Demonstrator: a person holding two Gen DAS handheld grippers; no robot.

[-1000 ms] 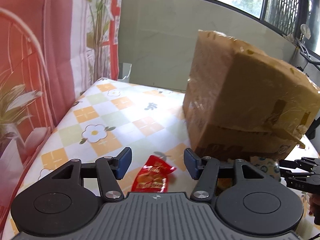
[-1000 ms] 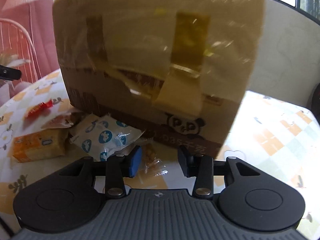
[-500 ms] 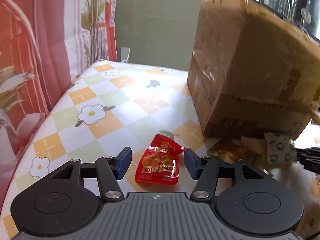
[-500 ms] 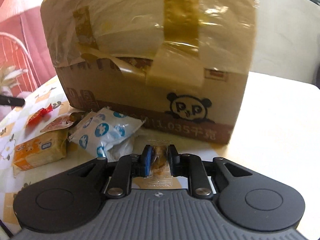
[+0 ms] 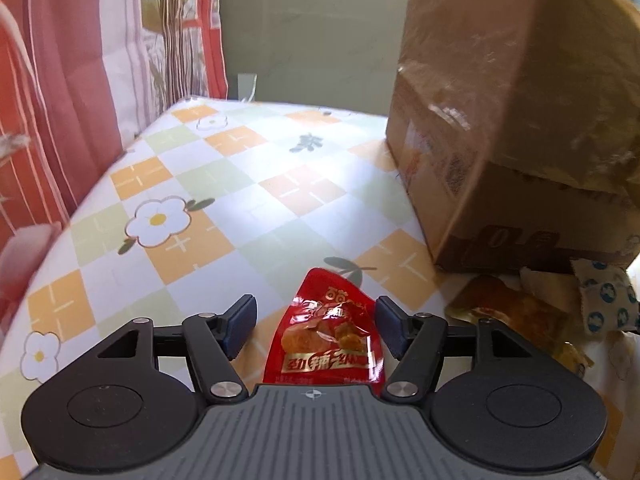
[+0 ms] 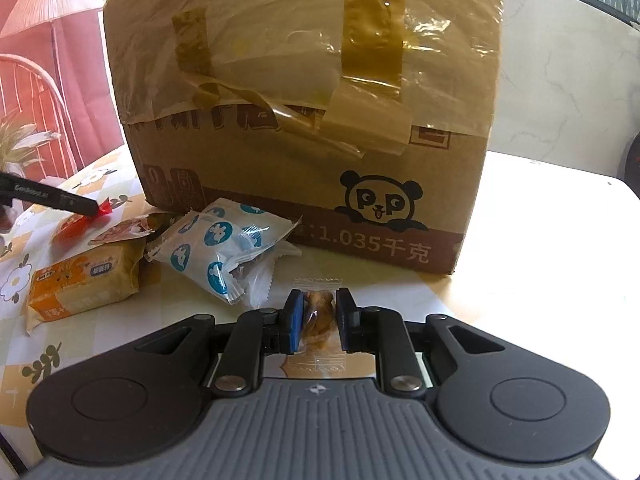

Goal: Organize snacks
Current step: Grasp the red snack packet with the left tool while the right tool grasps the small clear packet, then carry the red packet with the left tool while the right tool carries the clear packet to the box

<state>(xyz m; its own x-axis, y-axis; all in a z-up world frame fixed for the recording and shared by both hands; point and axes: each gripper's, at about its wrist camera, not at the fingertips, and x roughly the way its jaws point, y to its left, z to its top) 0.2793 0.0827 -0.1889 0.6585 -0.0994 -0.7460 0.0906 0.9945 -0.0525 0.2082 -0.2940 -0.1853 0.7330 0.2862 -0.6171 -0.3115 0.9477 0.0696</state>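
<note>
My left gripper [image 5: 316, 322] is open, its fingers on either side of a red snack packet [image 5: 326, 336] that lies on the flowered tablecloth [image 5: 224, 200]. My right gripper [image 6: 317, 314] is shut on a small clear packet of brown nuts [image 6: 318, 310], low over the table. A tall taped cardboard box [image 6: 304, 120] stands just behind; it also shows in the left wrist view [image 5: 516, 120]. In the right wrist view, the left gripper's finger [image 6: 48, 198] touches the red packet [image 6: 80, 222] at far left.
Beside the box lie a white packet with blue dots [image 6: 224, 248], an orange biscuit pack [image 6: 84, 284] and a brown-printed packet [image 6: 122, 230]. A red-and-white quilted curtain [image 5: 60, 80] hangs along the table's left edge. A pale wall [image 5: 312, 32] is behind.
My right gripper has closed on the nut packet. My left gripper has moved forward and down so the red packet now sits between its open fingers.
</note>
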